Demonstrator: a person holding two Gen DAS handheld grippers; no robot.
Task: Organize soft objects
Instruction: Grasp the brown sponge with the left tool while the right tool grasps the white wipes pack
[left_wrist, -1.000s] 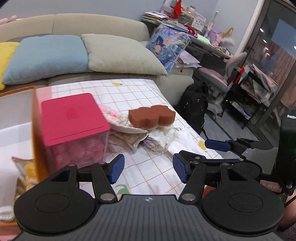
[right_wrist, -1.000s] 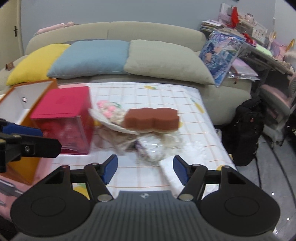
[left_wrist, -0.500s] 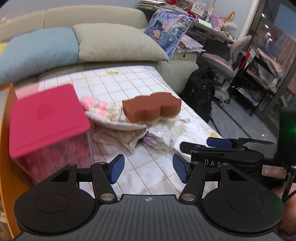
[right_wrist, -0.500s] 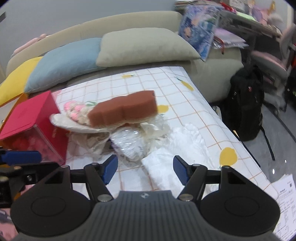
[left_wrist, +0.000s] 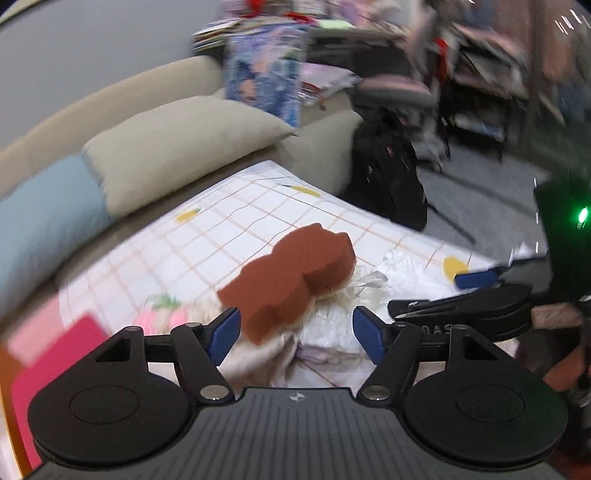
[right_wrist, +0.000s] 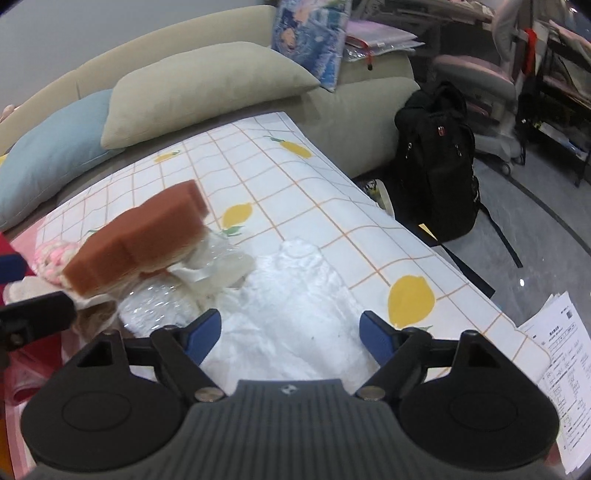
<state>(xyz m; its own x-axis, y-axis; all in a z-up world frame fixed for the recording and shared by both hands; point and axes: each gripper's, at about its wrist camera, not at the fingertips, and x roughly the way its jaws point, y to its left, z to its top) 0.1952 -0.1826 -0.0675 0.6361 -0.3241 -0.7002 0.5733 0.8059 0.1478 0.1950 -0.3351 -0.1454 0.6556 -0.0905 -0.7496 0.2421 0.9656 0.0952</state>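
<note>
Left gripper: jaws opening, nothing grasped, above brown sponge. Right gripper: jaws opening, empty, over white plastic bag.

Your left camera view is smeared, so the shelves at the back are just fuzzy colours, the pink box is cut off at the left edge, and the brown sponge hides what lies under it.
</note>
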